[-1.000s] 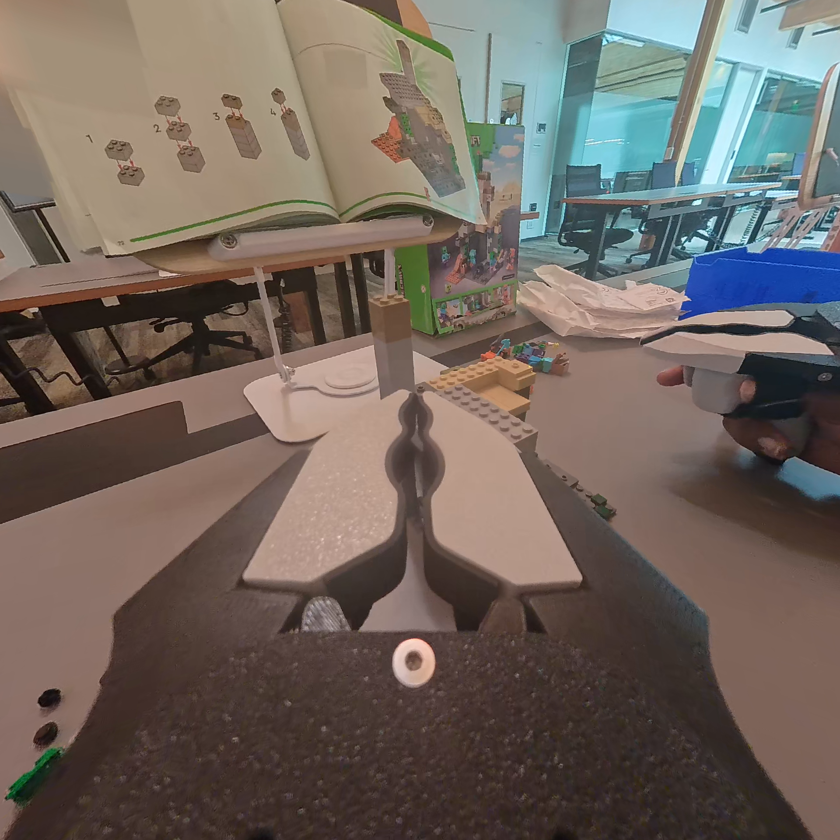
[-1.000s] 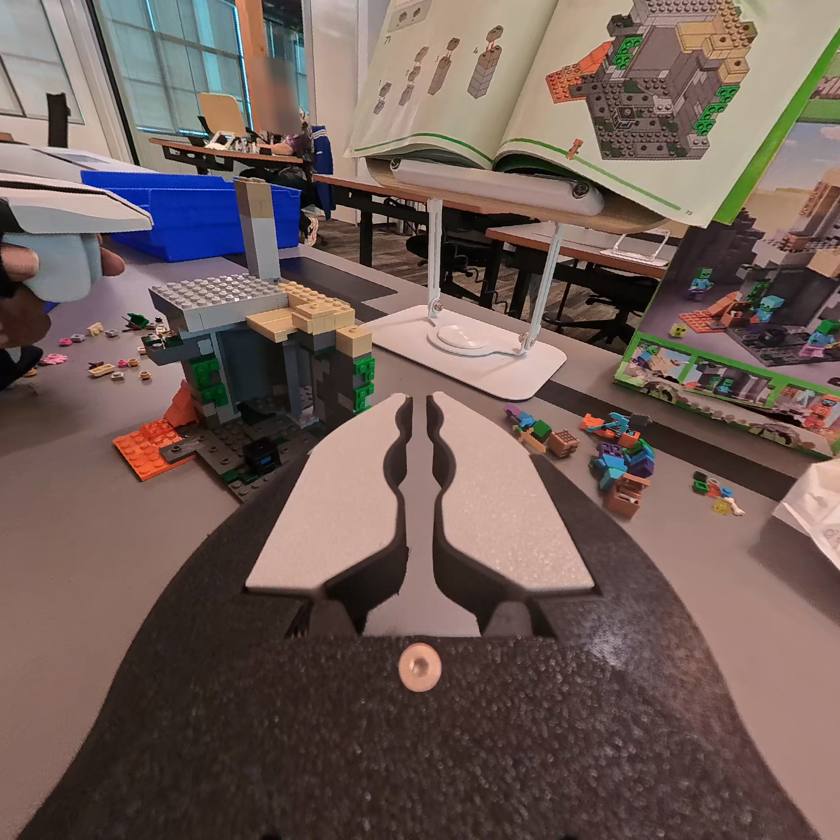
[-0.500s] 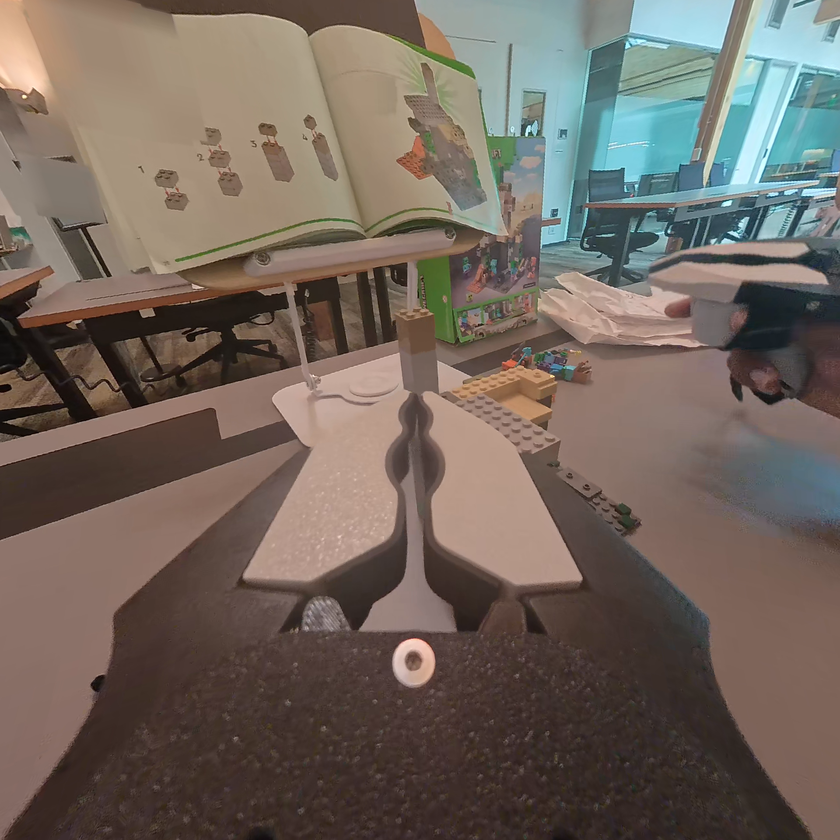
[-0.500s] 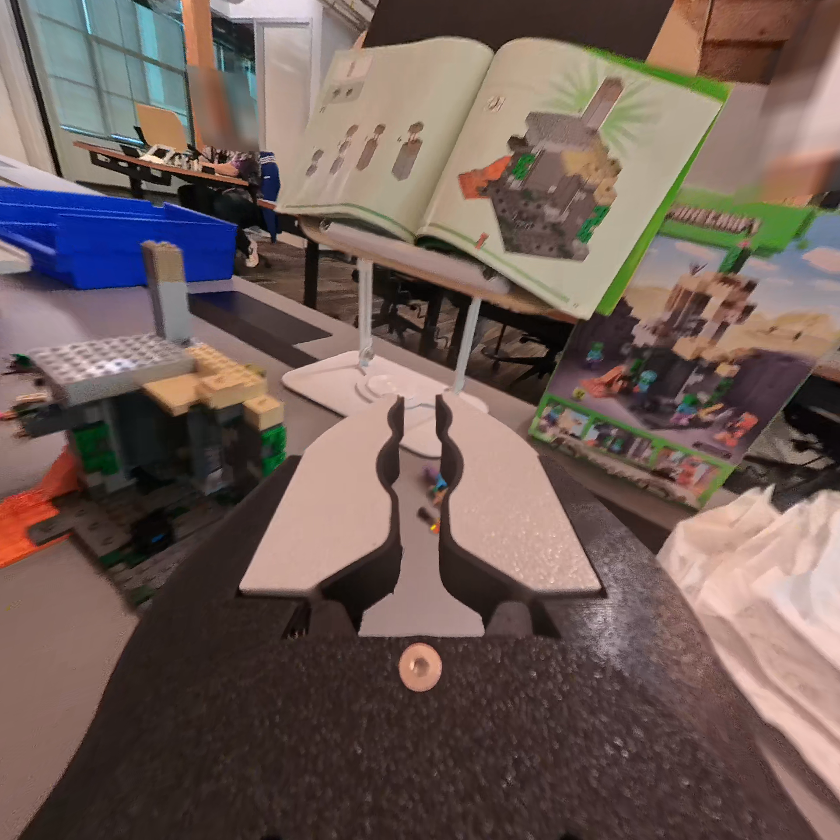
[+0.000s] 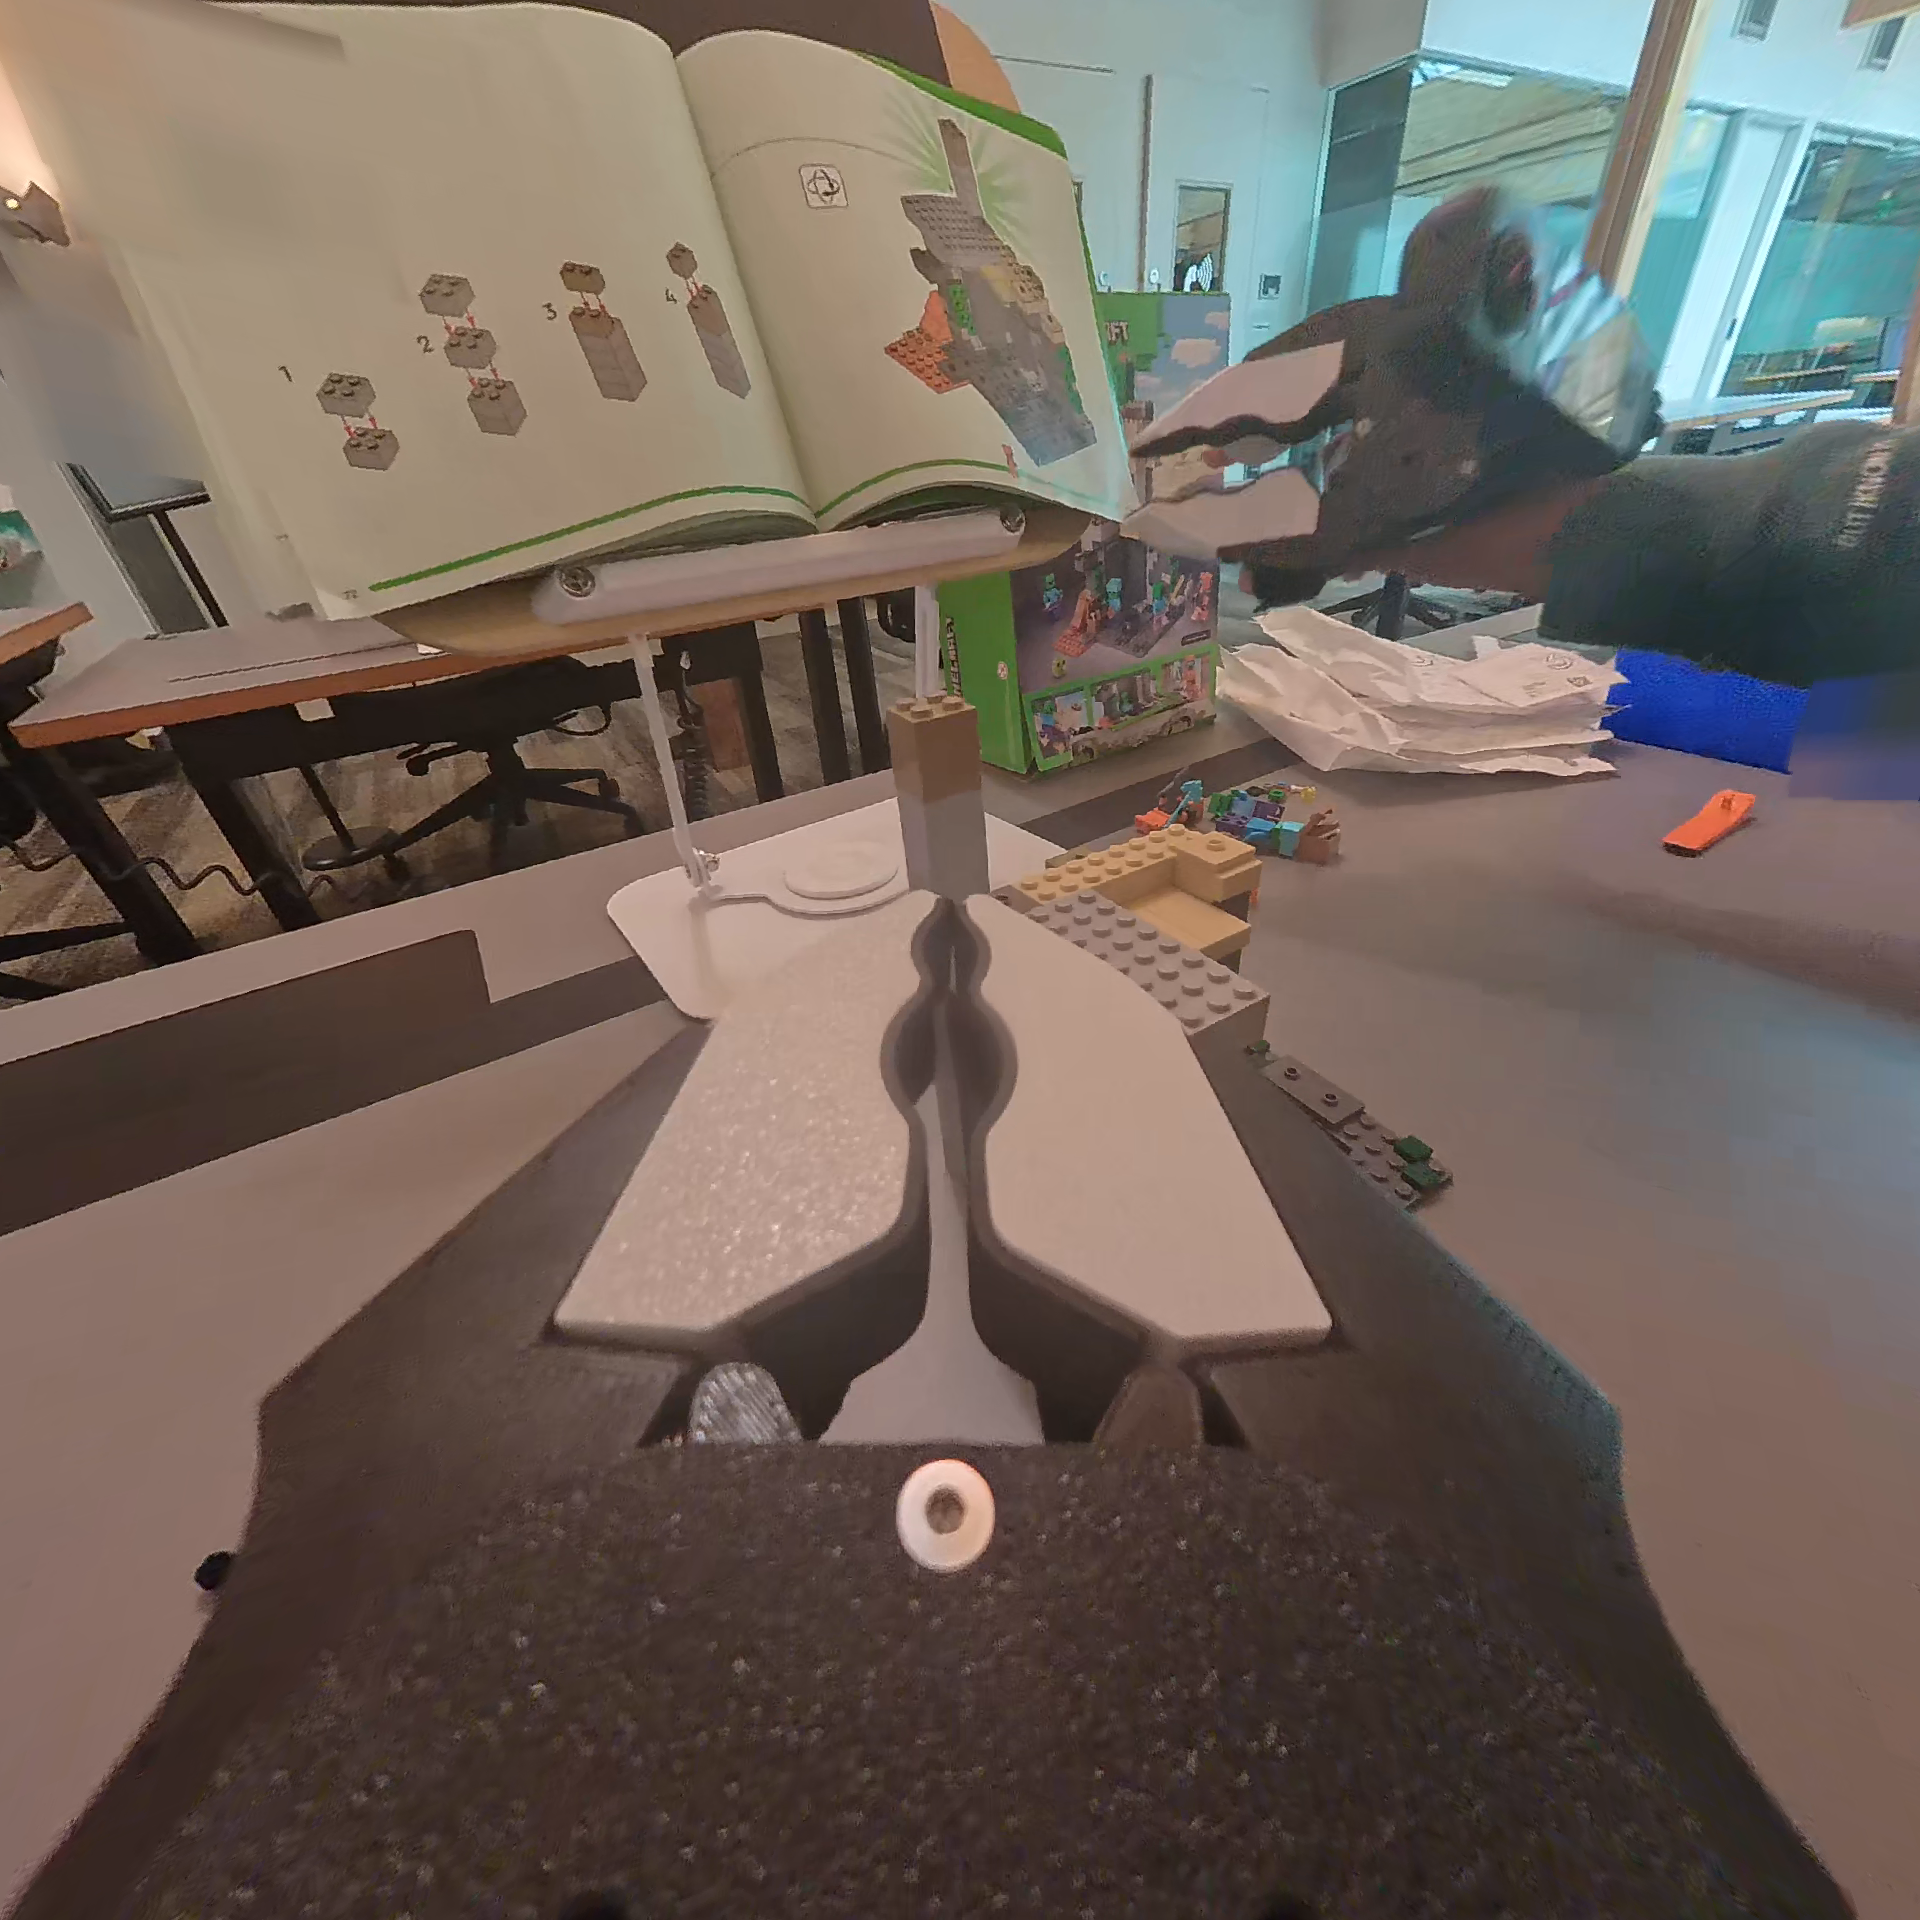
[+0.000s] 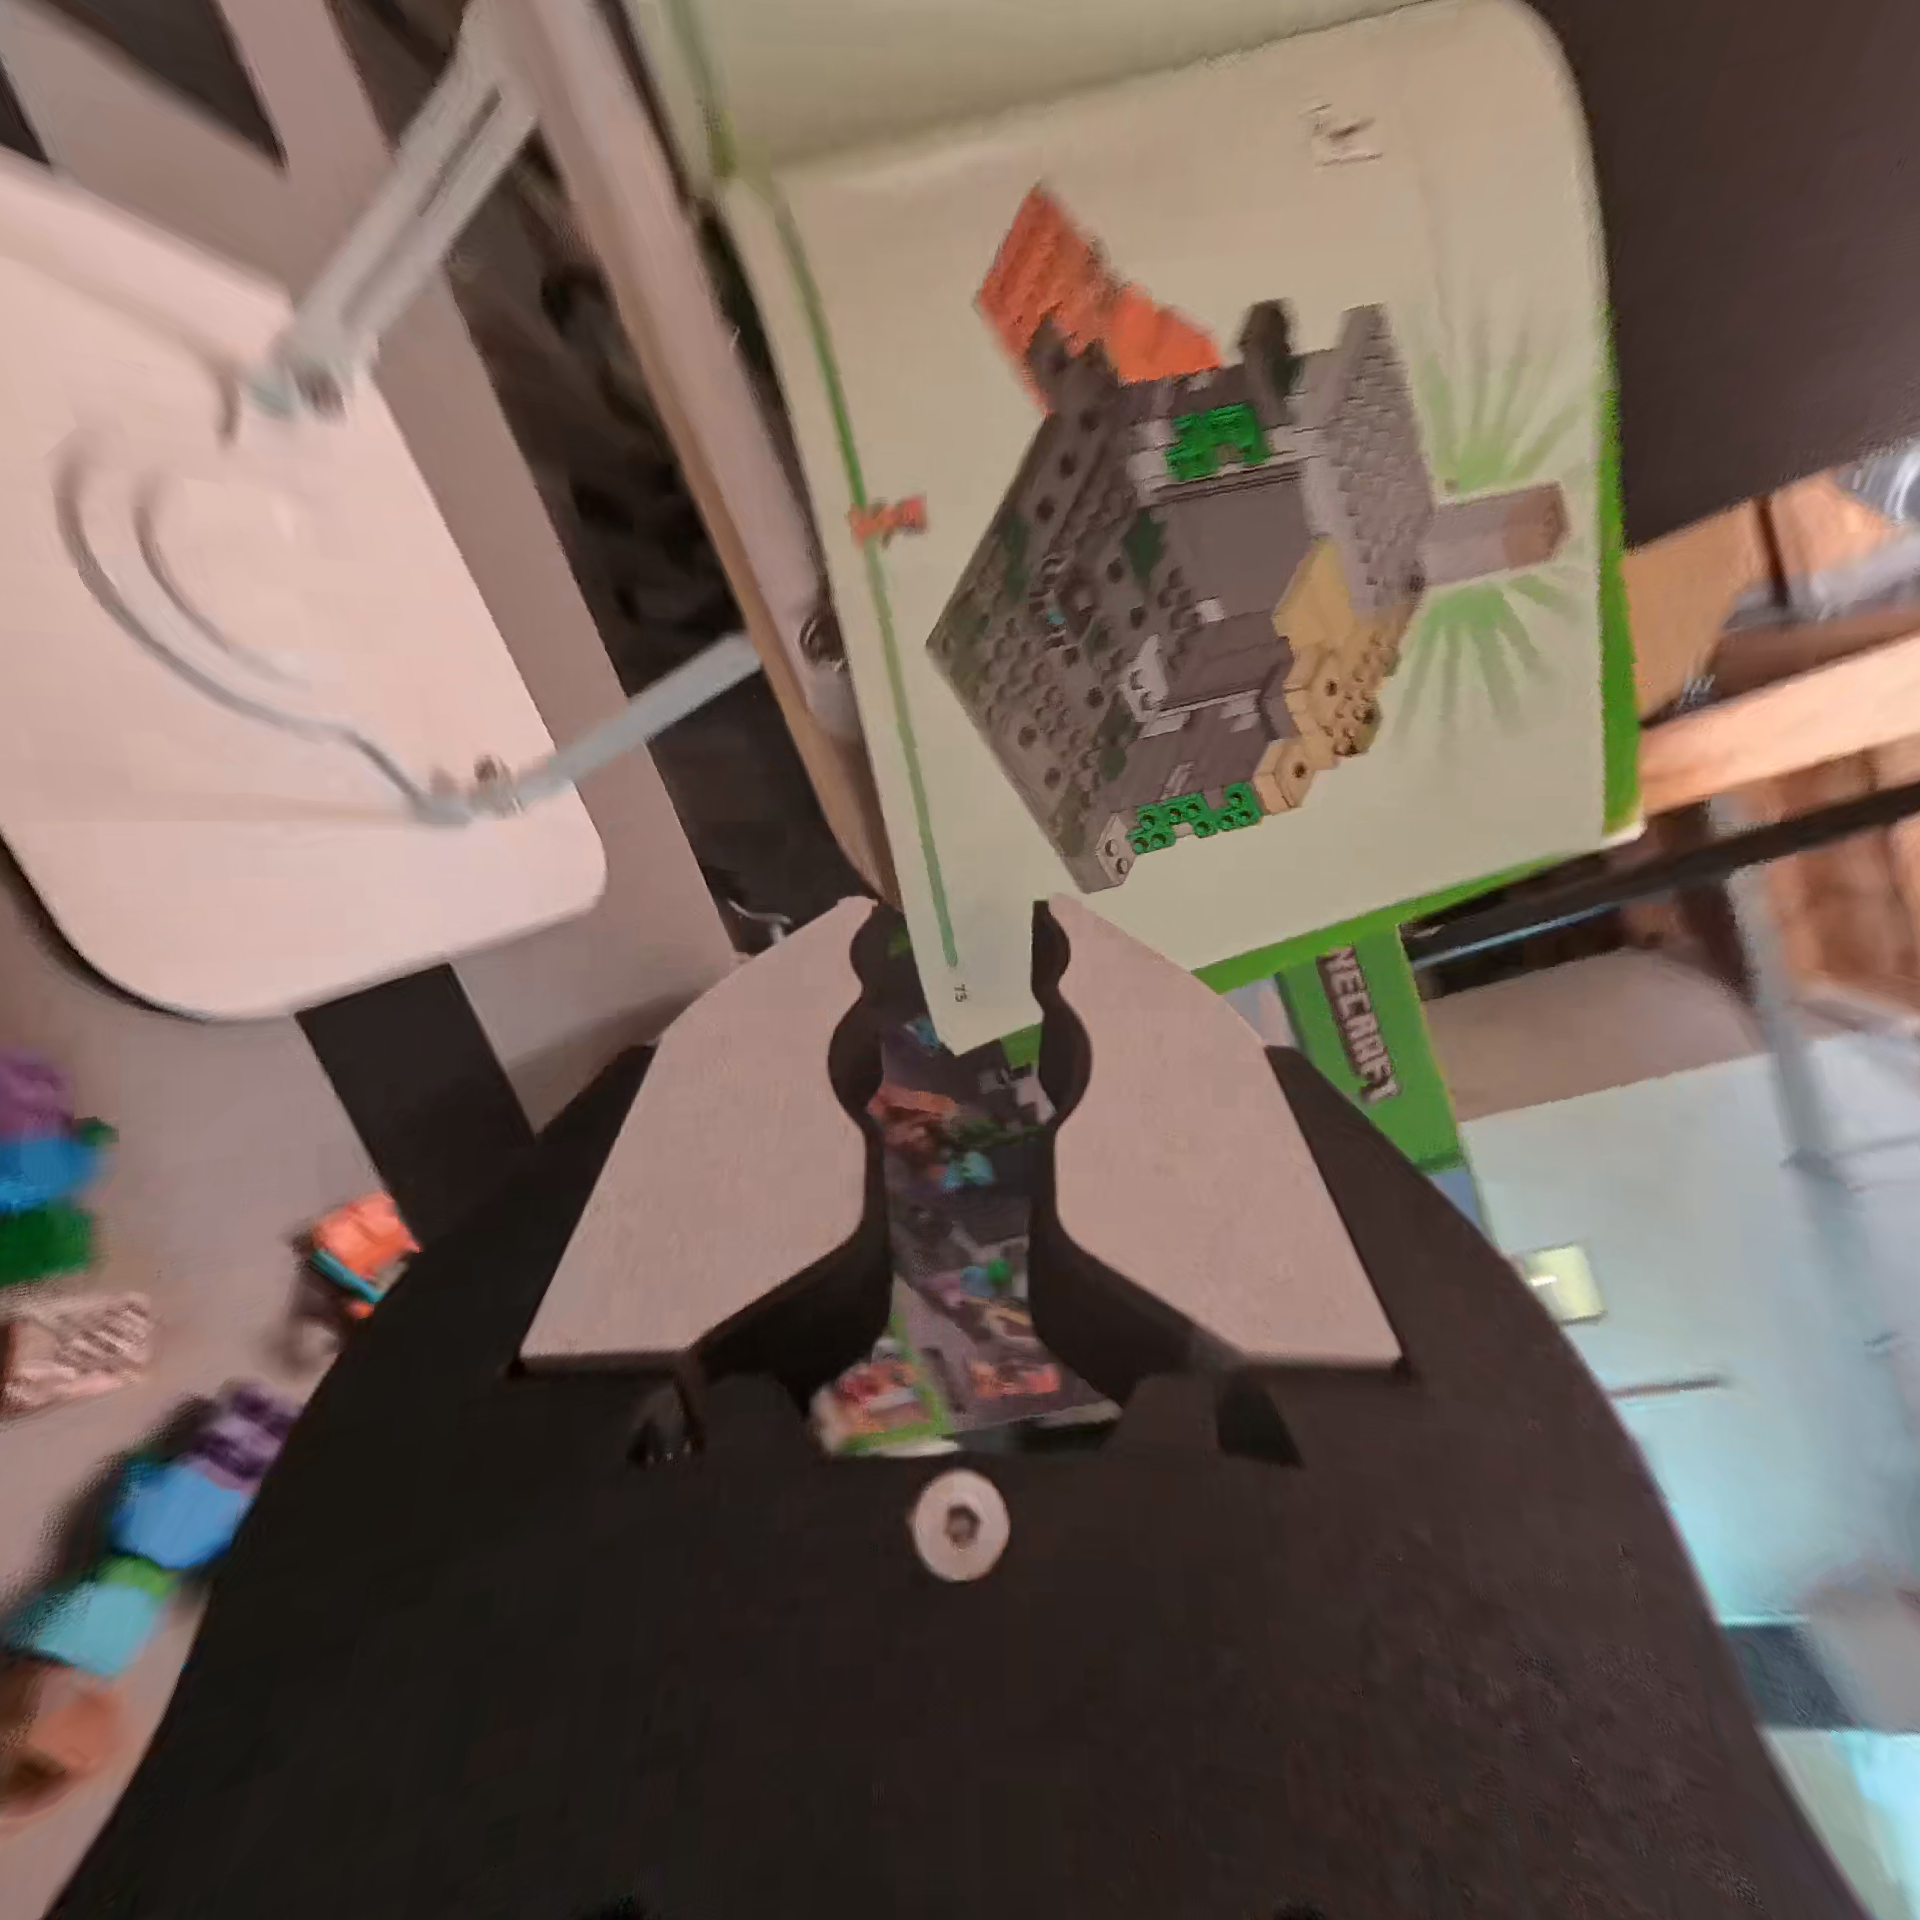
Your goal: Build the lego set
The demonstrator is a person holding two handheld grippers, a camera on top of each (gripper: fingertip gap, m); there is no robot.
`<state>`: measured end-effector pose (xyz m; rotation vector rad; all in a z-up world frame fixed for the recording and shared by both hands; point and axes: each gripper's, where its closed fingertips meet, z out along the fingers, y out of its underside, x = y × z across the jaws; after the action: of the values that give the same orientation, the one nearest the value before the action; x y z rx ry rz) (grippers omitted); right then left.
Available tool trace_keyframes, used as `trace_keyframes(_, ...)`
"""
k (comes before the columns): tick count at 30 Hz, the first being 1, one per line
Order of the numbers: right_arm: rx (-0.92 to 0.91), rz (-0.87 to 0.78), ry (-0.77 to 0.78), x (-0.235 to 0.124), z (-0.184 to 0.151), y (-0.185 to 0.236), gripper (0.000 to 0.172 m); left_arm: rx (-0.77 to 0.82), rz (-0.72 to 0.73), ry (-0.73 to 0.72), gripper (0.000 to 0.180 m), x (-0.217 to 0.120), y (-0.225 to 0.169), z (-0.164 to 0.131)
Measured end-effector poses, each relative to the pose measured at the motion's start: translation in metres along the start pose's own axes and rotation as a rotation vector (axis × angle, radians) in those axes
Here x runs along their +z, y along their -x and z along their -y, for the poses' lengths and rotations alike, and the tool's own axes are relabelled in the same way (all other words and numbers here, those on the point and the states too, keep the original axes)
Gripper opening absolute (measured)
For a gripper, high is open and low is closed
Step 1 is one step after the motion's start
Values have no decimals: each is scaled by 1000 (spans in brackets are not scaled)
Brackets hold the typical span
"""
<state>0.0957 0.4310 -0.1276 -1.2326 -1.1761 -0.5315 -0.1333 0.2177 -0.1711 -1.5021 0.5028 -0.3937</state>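
One page corner of the open instruction booklet [image 6: 1195, 582] sits between the parted pads of the right tongs [image 6: 956, 914]; neither pad visibly presses on it, so nothing is gripped. The booklet rests on a white book stand [image 5: 790, 883], its spine running up the sloped rest and its pages facing the viewer, raised well above the surface [image 5: 1558, 1091]. Seen from the left wrist, the right tongs [image 5: 1174, 478] are rolled on their side at the booklet's right edge, plainly the nearer pair. Below the booklet, the left tongs [image 5: 948, 909] are closed on nothing, tips just short of a tan-and-grey brick column [image 5: 940, 800] standing upright on a brick building [image 5: 1143, 925]. Right of the booklet stand a green set box [image 5: 1101, 665], loose bricks [image 5: 1247, 816] and white bags [image 5: 1403, 686].
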Motion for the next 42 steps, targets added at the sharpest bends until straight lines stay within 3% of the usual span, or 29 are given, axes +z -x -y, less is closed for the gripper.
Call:
trace_keyframes(4, -178, 20, 40, 14, -16, 4, 26, -27, -5, 0, 0, 0, 3, 0)
trace_keyframes(8, -226, 38, 37, 18, -18, 4, 22, -57, -13, -2, 0, 0, 4, -1)
trace_keyframes(24, -129, 141, 14, 12, -22, 1, 9, -101, -51, 12, 0, 3, -1, -5)
trace_keyframes(42, 58, 423, -3, 6, -18, 4, 7, -109, -85, 30, 0, 5, -6, -8)
